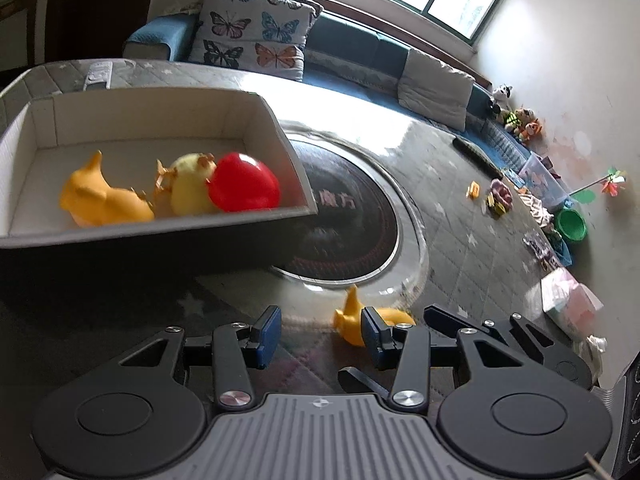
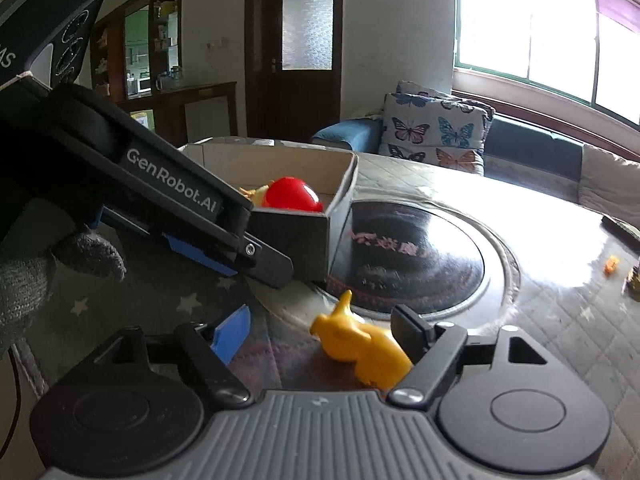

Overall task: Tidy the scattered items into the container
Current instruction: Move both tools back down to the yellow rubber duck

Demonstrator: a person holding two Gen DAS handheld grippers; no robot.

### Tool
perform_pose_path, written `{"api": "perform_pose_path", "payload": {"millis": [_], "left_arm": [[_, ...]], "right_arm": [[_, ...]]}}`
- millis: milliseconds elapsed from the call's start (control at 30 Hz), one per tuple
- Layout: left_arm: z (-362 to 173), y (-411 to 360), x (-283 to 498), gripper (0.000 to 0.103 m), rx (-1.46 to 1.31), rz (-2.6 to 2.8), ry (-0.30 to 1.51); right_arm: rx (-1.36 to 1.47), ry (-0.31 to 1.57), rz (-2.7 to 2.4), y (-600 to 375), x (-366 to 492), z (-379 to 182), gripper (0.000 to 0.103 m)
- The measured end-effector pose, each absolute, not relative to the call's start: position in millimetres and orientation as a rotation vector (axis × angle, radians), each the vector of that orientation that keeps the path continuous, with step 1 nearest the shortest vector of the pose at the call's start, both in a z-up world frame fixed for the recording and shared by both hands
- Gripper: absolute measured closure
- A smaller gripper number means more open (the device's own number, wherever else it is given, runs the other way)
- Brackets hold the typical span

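Two claws in play, both w/ jaws apart and nothing clamped. Left gripper [image 1: 320,334]: pads spread, empty gap between them. Ahead and left of it sits the container [image 1: 296,168], an open grey box already holding an orange toy [image 1: 104,200], a pale yellow toy [image 1: 190,188] and a red ball [image 1: 244,188]. Just beyond its right pad lies the loose yellow toy [image 1: 352,320], partly hidden by that pad.

Right gripper [image 2: 320,334]: jaws wide, and the yellow toy [image 2: 360,344] lies on the table between them — close to the right pad, well clear of the left. No pad presses on it.

Orientation, right wrist view: long axis runs diagonally, from near the right pad out toward front-left. A pointed fin or tail stands up at the far end; bulky body is nearest the claw base.

Risks, as judged:
- Off-centre closure — right pad meets the toy first, shoves it sideways or spins it out.
- Smooth rounded body may squirt from the pads.
- Left gripper hangs close ahead-left; the two claws could collide en route to the box.
- Low carry height: toy may clip the container wall.
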State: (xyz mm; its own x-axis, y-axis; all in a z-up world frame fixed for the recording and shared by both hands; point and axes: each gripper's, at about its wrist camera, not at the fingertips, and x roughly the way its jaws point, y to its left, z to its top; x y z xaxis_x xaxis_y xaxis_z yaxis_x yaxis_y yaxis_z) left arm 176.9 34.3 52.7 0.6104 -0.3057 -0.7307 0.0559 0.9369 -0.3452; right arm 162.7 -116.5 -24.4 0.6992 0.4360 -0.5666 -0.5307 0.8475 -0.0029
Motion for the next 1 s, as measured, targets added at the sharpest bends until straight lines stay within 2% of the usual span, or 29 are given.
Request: {"api": "perform_pose_path", "payload": {"millis": [367, 1000], "left_arm": [[38.6, 16.3, 162.5, 0.057, -0.295, -0.214, 0.920], [27.2, 7.4, 154.1, 0.057, -0.319, -0.215, 0.946]], "right_arm": [[-0.144, 0.613, 0.513, -130.6, 145.6, -34.9, 0.017], [-0.120, 0.653, 0.471, -139.3, 139.8, -44.1, 0.016]]}}
